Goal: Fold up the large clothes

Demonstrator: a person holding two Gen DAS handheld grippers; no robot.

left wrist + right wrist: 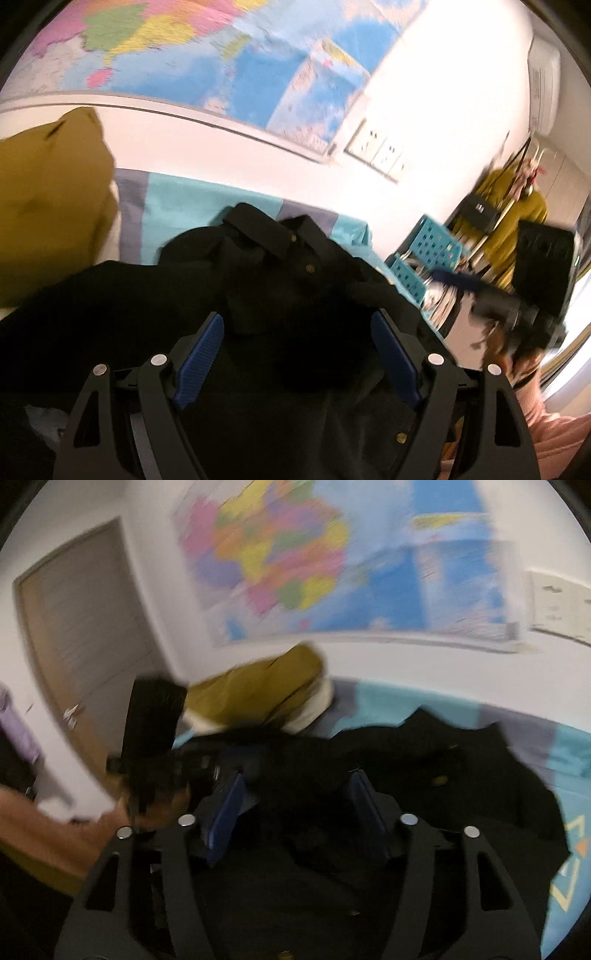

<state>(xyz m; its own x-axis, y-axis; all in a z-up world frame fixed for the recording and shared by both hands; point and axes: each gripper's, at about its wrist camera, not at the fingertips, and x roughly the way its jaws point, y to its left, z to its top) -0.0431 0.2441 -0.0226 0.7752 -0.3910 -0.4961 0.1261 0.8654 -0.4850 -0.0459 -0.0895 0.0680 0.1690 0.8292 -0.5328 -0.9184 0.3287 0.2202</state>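
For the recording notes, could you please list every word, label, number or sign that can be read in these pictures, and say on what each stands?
None can be read.
Wall map: its print is too blurred and small in both views.
Black coat: brass buttons only, no label showing.
Teal sheet: yellow and orange triangle shapes, not letters.
Wall sockets: no legible marking.

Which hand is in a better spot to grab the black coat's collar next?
The left. Its gripper has open jaws pointing straight at the black button-up coat's collar. The right gripper, also open, faces crumpled cloth nearer the mustard-yellow cushion, with the collar off to its side.
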